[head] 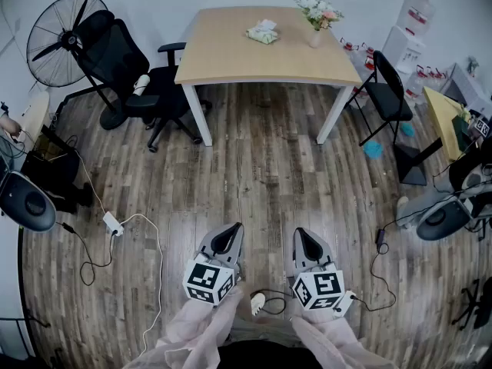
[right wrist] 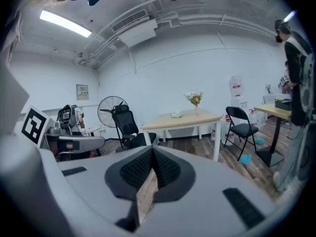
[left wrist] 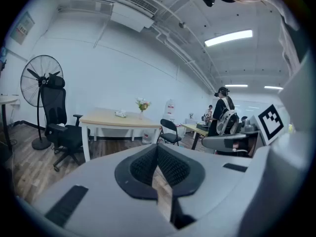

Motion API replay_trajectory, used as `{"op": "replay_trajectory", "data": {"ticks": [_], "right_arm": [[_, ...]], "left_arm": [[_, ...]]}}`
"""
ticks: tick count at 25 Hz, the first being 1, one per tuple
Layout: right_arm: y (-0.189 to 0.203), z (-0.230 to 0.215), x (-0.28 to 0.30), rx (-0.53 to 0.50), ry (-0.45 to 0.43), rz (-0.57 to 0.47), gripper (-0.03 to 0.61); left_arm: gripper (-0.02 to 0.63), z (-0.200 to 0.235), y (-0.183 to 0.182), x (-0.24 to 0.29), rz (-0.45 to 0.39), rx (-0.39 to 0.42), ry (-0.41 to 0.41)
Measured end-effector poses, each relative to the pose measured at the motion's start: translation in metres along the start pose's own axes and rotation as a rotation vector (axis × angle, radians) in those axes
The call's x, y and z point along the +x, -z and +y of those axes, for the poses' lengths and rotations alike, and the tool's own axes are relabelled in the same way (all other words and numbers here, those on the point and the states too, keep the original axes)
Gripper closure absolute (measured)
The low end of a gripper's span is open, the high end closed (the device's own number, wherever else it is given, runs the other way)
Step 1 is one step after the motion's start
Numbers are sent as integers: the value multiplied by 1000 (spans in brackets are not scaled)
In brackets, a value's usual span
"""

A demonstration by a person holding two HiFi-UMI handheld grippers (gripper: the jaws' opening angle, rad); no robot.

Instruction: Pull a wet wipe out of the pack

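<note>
Pack [head: 263,32]: small, flat, soft-looking, pale green with white on top. It lies on the table, towards the far edge, just left of the vase and well apart from both grippers.
Pack axis: in the head view its long side runs roughly along the table's long side, a little skewed. It is too small to tell which way its opening faces.
Table [head: 231,52]: rectangular light-wood top, smooth, on white legs.
Vase [head: 315,37]: pale and upright, holding pink and white flowers.
Floor [head: 261,175]: dark wood planks with a streaky grain.
Left gripper [head: 227,237]: grey moulded shell with black ribbed pads. In the left gripper view [left wrist: 158,149] the pad tips are pressed together with nothing between them. It is held low over the floor and aimed towards the table.
Right gripper [head: 309,242]: same build. In the right gripper view [right wrist: 151,152] its pads meet at the tips, with nothing pinched. It sits beside the left one, the two apart.
Marker cubes: white with black squares, at the rear of each gripper.
Sleeves [head: 192,333]: pale pink, loose fabric.
</note>
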State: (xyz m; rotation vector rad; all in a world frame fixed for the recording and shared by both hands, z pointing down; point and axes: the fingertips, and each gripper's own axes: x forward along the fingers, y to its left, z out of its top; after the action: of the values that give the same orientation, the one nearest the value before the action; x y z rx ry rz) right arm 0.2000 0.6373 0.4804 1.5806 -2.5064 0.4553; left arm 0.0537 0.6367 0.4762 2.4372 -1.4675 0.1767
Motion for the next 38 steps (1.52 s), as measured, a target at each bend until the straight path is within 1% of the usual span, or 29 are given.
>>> {"op": "replay_trajectory", "data": {"ticks": [3, 6, 9, 14, 18, 21, 25, 31, 38], "right_arm": [[-2, 3, -12, -4, 1, -22, 572], [-2, 5, -23, 11, -2, -33, 569], [-6, 8, -31, 4, 8, -55, 569], [-6, 19, -39, 1, 10, -64, 569], [-9, 24, -36, 14, 7, -67, 569], [-17, 23, -23, 16, 10, -75, 569], [-33, 21, 5, 6, 26, -85, 569], [-58, 13, 59, 16, 39, -91, 569], [-93, -1, 116, 15, 71, -102, 569]], "left_arm": [[603, -7, 2, -11, -12, 20, 2], [603, -13, 7, -20, -12, -3, 11], [603, -14, 7, -29, -15, -21, 15], [603, -17, 8, -40, -22, -18, 15], [603, -14, 3, -40, -23, -12, 30], [603, -4, -5, -30, -31, -7, 35], [603, 19, -21, -10, -40, -4, 42], [603, 60, -47, 30, -42, -35, 58], [603, 99, -80, 76, -42, -26, 69]]}}
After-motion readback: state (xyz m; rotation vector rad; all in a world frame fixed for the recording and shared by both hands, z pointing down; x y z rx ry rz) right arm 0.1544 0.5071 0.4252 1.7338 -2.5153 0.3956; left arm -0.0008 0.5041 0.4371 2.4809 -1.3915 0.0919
